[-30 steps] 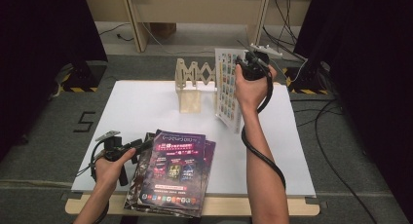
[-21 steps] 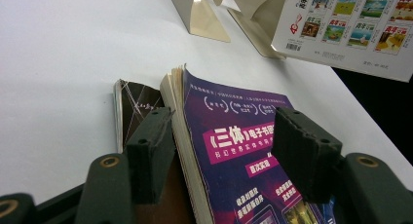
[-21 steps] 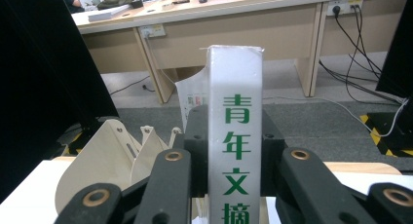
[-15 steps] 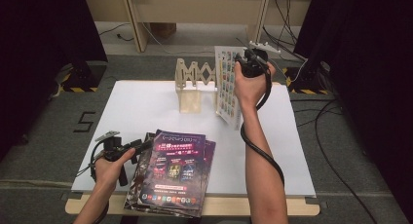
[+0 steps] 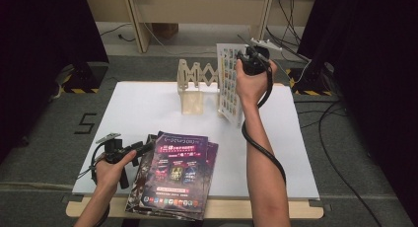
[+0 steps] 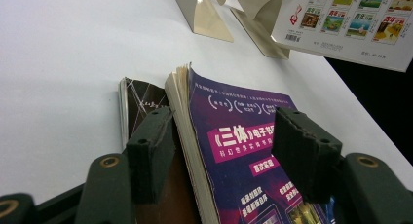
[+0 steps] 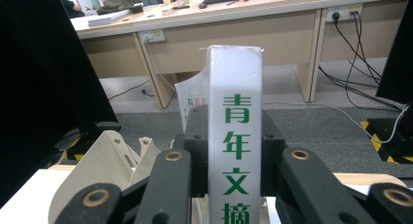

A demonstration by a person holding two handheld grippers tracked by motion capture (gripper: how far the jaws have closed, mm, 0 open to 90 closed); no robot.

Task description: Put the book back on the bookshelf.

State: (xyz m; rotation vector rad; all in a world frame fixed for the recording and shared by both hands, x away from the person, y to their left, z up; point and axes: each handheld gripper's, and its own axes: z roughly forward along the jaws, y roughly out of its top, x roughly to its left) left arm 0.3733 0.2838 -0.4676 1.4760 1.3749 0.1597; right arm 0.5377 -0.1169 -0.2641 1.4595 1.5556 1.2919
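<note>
In the high view my right gripper (image 5: 252, 59) holds a white magazine (image 5: 229, 84) upright, just right of a wooden accordion rack (image 5: 196, 86) at the back of the table. In the right gripper view the gripper (image 7: 235, 136) is shut on the magazine's spine (image 7: 235, 73), which carries green characters, and the rack (image 7: 104, 170) shows low at the left. At the front left, my left gripper (image 5: 142, 149) rests at the edge of a stack of purple magazines (image 5: 177, 175). In the left gripper view the gripper (image 6: 226, 146) is open, its jaws astride the corner of the top purple magazine (image 6: 234, 131).
A darker magazine (image 6: 141, 102) pokes out under the purple one. The white tabletop (image 5: 143, 108) lies bare between stack and rack. Desks, cables and black curtains stand beyond the table.
The right hand has shifted the white magazine very slightly up and left by the rack. The left gripper has stayed at the stack.
</note>
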